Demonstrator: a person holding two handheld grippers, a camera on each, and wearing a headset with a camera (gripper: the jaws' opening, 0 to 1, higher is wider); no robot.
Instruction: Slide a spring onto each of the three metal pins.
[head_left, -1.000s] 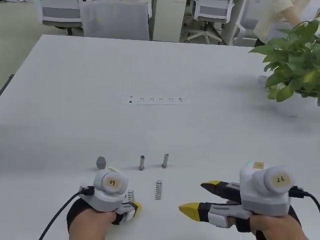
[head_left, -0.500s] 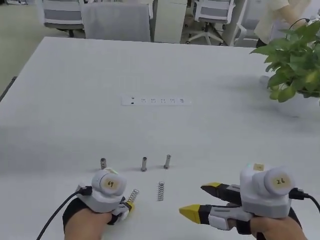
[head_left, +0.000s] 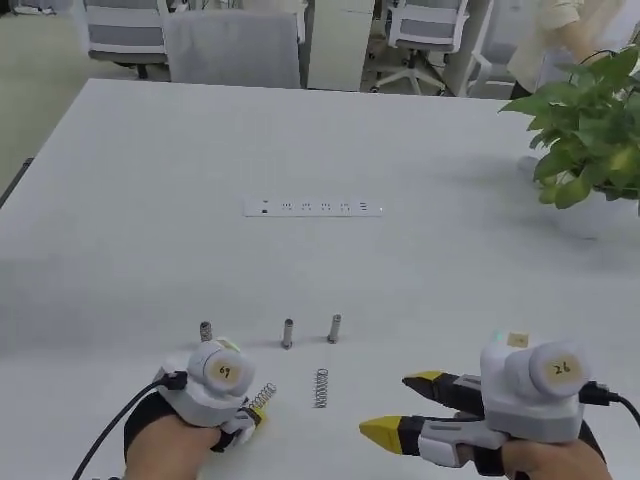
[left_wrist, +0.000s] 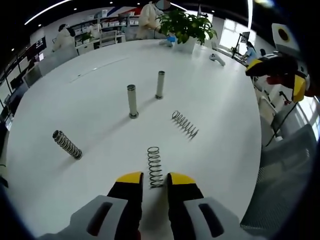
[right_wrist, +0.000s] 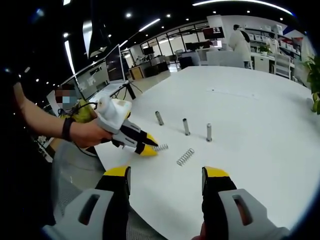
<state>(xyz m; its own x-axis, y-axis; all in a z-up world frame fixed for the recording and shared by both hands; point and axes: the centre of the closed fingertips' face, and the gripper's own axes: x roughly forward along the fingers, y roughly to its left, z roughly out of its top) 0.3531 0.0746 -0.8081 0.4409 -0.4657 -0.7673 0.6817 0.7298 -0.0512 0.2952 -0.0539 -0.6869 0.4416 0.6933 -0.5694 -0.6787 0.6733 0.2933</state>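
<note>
At the near left of the white bench (head_left: 420, 140), the left claw (left_wrist: 156, 179) is clamped on one end of the held spring (left_wrist: 154, 165). This spring sticks out forward between the yellow tips and, in the head view, slants over the benchtop. Just beyond it, the left pin (head_left: 206, 330) stands upright with the fitted spring (left_wrist: 67, 145) around it, covering most of its height. To its right the middle pin (left_wrist: 132, 101) and then the right pin (left_wrist: 160, 84) stand upright and bare. The three pins form a row, spaced apart from one another. Nearer the person than the two bare pins, the loose spring (head_left: 321, 387) lies flat on the bench. It touches nothing and lies between the two claws. Farther back, past the pins, a power strip (head_left: 312, 207) lies flat on the benchtop, and beyond the far edge stand office chairs (head_left: 235, 40). At the near right, the right claw (right_wrist: 166, 174) is held by the bench's front edge with its jaws wide apart and nothing between them. Its yellow tips point left, toward the loose spring and the left claw. At the far right a leafy plant (head_left: 590, 120) stands on the bench, well apart from the pins.
</note>
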